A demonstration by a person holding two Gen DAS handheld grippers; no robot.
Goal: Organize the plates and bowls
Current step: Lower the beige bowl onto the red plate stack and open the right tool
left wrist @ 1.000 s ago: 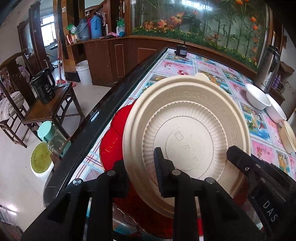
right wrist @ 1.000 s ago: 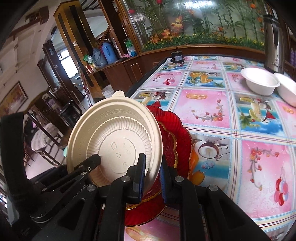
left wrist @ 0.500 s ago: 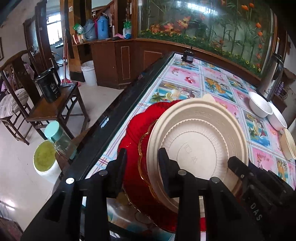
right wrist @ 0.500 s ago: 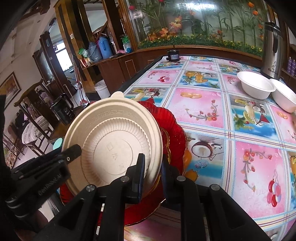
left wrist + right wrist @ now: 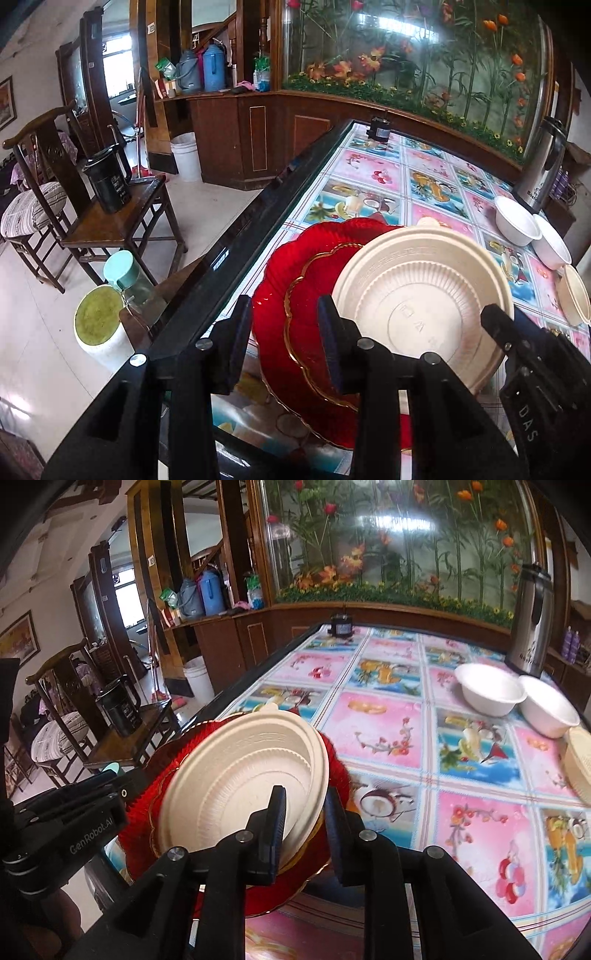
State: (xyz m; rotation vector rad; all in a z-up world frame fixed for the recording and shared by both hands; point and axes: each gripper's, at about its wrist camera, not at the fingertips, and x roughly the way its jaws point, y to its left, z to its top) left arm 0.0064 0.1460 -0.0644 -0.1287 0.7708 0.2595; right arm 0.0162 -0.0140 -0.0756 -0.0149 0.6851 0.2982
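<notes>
Now the beige plate (image 5: 240, 786) is seen lying on red plates (image 5: 291, 295); its rim sits between the opening right gripper (image 5: 304, 823) jaws, while the left gripper (image 5: 284, 332) is held open, empty

The round beige pulp plate (image 5: 243, 786) is motion-blurred in the right wrist view, its rim beside the right fingers (image 5: 275, 823) hidden behind them. The scalloped red glass plates (image 5: 295, 295) vanish under it and behind the left fingers (image 5: 332, 343). Far right of the fingers, a beige bowl stack (image 5: 574, 295) is cut by the edge; the embossed marks at the plate's centre are unreadable.
</notes>
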